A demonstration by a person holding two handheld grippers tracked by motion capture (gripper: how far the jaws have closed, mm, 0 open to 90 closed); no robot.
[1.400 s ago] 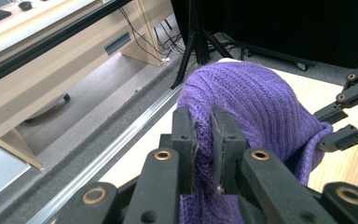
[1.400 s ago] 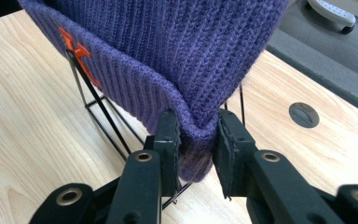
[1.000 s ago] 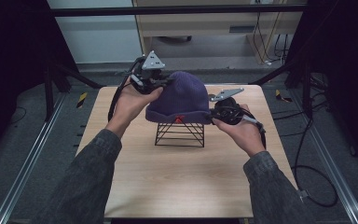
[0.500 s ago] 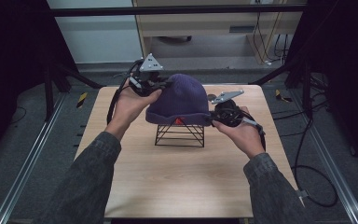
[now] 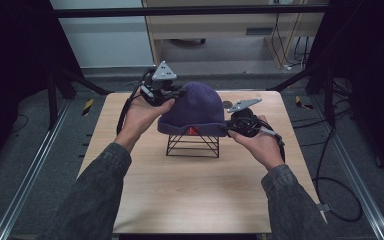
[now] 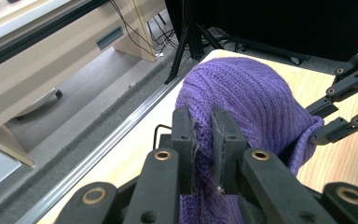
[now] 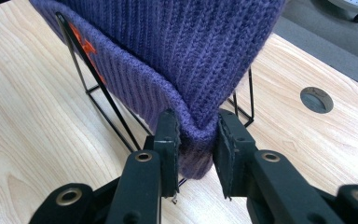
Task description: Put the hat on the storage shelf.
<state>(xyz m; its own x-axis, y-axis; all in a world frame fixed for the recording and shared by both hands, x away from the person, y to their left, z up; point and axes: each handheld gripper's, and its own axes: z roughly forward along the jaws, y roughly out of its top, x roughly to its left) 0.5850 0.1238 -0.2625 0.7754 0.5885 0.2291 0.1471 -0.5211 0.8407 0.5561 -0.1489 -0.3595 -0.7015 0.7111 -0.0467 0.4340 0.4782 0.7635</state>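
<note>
Purple knit beanie (image 5: 196, 110): centre of the high view, seated over a black wire stand (image 5: 193, 145) on my wooden counter (image 5: 190, 195); orange mark on the cuff facing me. My left gripper (image 6: 202, 135), upper left of the beanie, has its jaws pinched nearly together on a fold of the knit. My right gripper (image 7: 196, 140), at the beanie's right edge, has its jaws clamped on the folded cuff. Round grommet hole (image 7: 316, 99) in the counter, upper right of the right gripper view.
</note>
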